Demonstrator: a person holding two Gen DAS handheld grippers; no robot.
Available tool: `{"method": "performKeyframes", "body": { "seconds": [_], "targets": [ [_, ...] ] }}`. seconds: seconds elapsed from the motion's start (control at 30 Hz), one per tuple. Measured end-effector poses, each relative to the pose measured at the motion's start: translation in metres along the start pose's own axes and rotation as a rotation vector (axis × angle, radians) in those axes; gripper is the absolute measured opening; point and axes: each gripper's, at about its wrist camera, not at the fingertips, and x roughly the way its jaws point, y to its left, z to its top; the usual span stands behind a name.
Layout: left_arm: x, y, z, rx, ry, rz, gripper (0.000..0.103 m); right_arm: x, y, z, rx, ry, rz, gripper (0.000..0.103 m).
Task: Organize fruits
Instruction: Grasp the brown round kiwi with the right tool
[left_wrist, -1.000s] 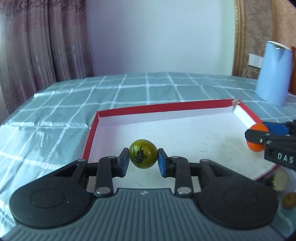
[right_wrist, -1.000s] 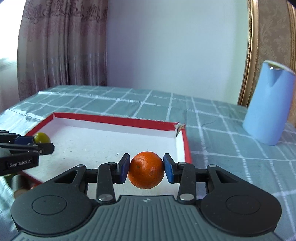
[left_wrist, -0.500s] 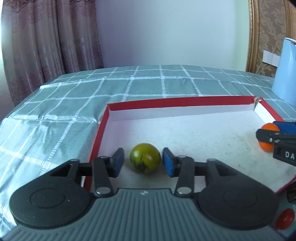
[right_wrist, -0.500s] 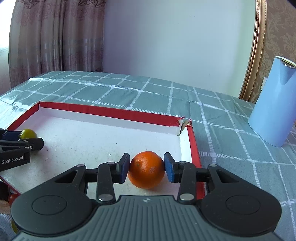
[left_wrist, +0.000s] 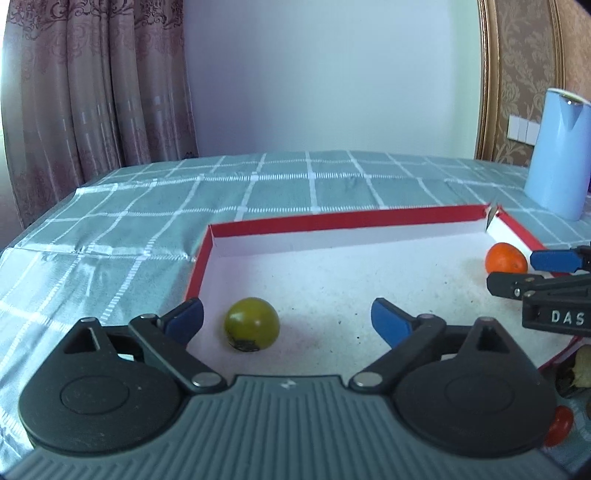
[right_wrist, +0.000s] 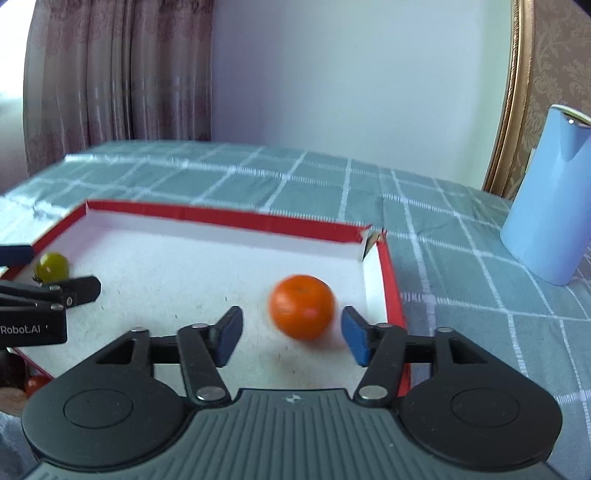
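Both tongs are spread wide, pinching nothing. The left gripper (left_wrist: 287, 320) frames a smooth round green fruit (left_wrist: 251, 324) by the cardboard tray's (left_wrist: 332, 219) left wall. The right gripper (right_wrist: 291, 335) frames a dimpled orange (right_wrist: 301, 306) near its right wall.

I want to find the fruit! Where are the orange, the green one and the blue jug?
orange (right_wrist: 302, 306), right wrist view, its middle
green fruit (left_wrist: 251, 324), left wrist view, its middle
jug (right_wrist: 550, 221), right wrist view, its side
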Motion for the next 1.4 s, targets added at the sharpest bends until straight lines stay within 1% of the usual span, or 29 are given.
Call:
{"method": "performKeyframes", "body": {
  "seconds": [0.17,0.27,0.33,0.43,0.63,0.7,0.73,0.77,0.83,0.9,1.0,1.03,1.1,1.17,1.2,1.3,1.33,1.4],
  "targets": [
    [-0.025,0.006,-0.006,0.015,-0.099,0.029,0.098,-0.019,-0.009,-0.004,0.039,-0.071,0.004,0.064],
    [-0.043,0.012,-0.012,0.005,-0.169,0.051,0.103,-0.033,-0.018,-0.007,0.08,-0.101,-0.003,0.064],
    [-0.052,0.016,-0.016,0.001,-0.194,0.064,0.103,-0.043,-0.026,-0.011,0.11,-0.115,-0.004,0.064],
    [-0.06,0.023,-0.021,-0.02,-0.195,0.064,0.103,-0.058,-0.039,-0.024,0.154,-0.109,-0.007,0.064],
    [-0.07,0.034,-0.032,-0.03,-0.183,0.056,0.103,-0.099,-0.06,-0.074,0.19,-0.072,0.011,0.064],
    [-0.07,0.036,-0.032,-0.042,-0.177,0.052,0.103,-0.114,-0.064,-0.088,0.2,-0.086,0.033,0.064],
    [-0.069,0.037,-0.032,-0.048,-0.174,0.048,0.103,-0.118,-0.064,-0.094,0.194,-0.077,0.04,0.064],
    [-0.069,0.037,-0.033,-0.051,-0.168,0.046,0.103,-0.12,-0.064,-0.097,0.194,-0.064,0.057,0.064],
    [-0.067,0.037,-0.033,-0.047,-0.159,0.052,0.103,-0.125,-0.062,-0.099,0.205,-0.074,0.1,0.064],
    [-0.067,0.036,-0.033,-0.041,-0.155,0.056,0.103,-0.123,-0.052,-0.098,0.155,-0.058,0.116,0.064],
    [-0.065,0.036,-0.033,-0.039,-0.147,0.06,0.103,-0.112,-0.031,-0.094,0.069,0.005,0.134,0.063],
    [-0.065,0.037,-0.033,-0.043,-0.144,0.059,0.103,-0.11,-0.025,-0.092,0.047,0.018,0.141,0.055],
    [-0.065,0.038,-0.033,-0.053,-0.142,0.058,0.103,-0.104,-0.013,-0.09,0.007,0.043,0.146,0.046],
    [-0.064,0.04,-0.033,-0.06,-0.132,0.055,0.103,-0.102,-0.006,-0.089,-0.019,0.046,0.125,0.042],
    [-0.063,0.041,-0.033,-0.063,-0.125,0.053,0.103,-0.101,-0.004,-0.088,-0.022,0.046,0.127,0.036],
    [-0.063,0.043,-0.034,-0.066,-0.107,0.05,0.103,-0.1,-0.007,-0.089,-0.001,0.044,0.135,0.034],
    [-0.063,0.044,-0.035,-0.068,-0.104,0.051,0.103,-0.1,-0.009,-0.089,0.013,0.042,0.139,0.031],
    [-0.066,0.045,-0.038,-0.061,-0.099,0.067,0.103,-0.099,-0.013,-0.089,0.039,0.042,0.124,0.03]
  ]
}}
